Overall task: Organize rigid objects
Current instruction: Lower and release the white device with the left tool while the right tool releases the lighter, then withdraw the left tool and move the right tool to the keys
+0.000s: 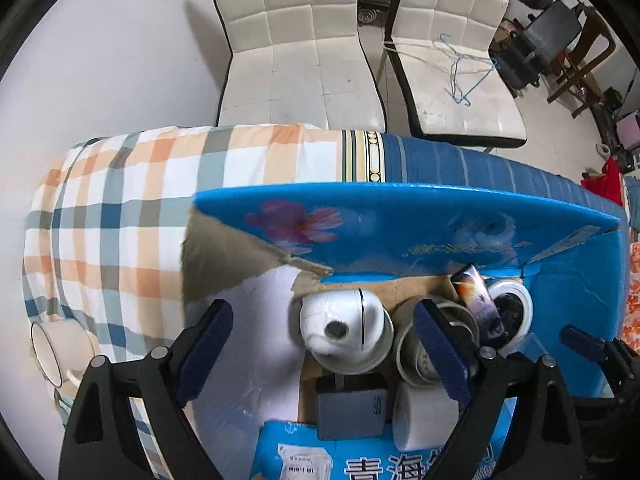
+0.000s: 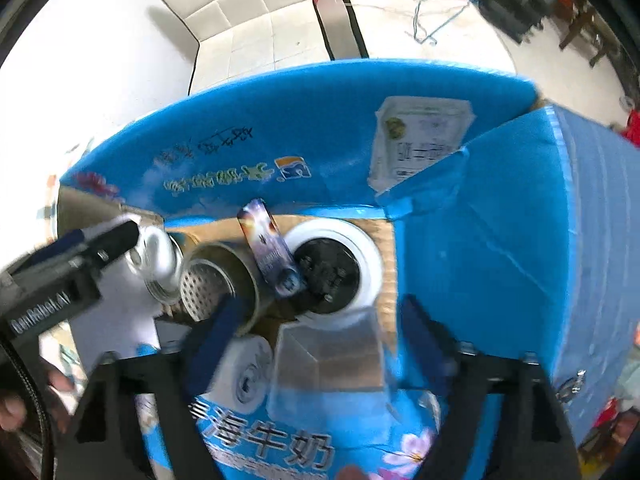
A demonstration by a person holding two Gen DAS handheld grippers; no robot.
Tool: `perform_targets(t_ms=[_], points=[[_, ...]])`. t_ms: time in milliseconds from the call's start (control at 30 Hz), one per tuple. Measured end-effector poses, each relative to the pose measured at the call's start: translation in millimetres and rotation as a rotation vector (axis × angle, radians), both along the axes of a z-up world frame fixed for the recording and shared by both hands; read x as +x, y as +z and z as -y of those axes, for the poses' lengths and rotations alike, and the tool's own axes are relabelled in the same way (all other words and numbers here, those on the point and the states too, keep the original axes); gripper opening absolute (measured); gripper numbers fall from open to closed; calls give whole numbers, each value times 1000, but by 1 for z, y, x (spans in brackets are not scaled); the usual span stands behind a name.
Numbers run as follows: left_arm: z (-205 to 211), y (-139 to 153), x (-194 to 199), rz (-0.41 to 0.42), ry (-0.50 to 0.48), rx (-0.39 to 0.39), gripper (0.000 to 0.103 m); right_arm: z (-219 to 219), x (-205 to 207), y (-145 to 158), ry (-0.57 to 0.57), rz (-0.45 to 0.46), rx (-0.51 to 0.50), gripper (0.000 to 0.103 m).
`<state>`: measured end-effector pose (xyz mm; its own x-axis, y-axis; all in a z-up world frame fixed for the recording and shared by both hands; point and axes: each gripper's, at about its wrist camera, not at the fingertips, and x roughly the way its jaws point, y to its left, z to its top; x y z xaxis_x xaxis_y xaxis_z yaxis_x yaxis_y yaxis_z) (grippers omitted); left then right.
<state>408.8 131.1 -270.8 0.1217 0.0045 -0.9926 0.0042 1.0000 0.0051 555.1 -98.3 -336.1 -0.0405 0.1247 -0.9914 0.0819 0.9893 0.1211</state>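
Observation:
A blue cardboard box (image 1: 400,220) stands open on the table and holds several rigid objects. A white round camera (image 1: 344,328), a tape roll (image 1: 404,344), a grey charger (image 1: 352,408), a white roll (image 1: 420,420), a small colourful box (image 1: 480,300) and a white round device (image 1: 516,308) lie inside. My left gripper (image 1: 324,352) is open above the camera. My right gripper (image 2: 320,340) is open around a clear plastic cup (image 2: 328,364), apart from its sides, over the box (image 2: 480,220). The left gripper's finger (image 2: 100,240) shows at the left.
A white mug (image 1: 52,352) lies on its side on the checked cloth (image 1: 120,200) at the left. Two white padded chairs (image 1: 300,40) stand behind the table. Clothes hangers (image 1: 464,68) lie on the right chair.

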Motion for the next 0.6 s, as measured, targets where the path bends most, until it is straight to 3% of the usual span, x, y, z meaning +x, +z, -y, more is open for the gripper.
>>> perform_targets(t_ms=[100, 400, 600], points=[[-2, 11, -15, 18, 16, -28, 103, -2, -17, 7, 17, 4, -12, 91], [0, 47, -70, 84, 37, -68, 103, 0, -63, 41, 45, 73, -58, 91], [14, 80, -112, 153, 15, -62, 103, 2, -95, 90, 52, 188, -110, 91]])
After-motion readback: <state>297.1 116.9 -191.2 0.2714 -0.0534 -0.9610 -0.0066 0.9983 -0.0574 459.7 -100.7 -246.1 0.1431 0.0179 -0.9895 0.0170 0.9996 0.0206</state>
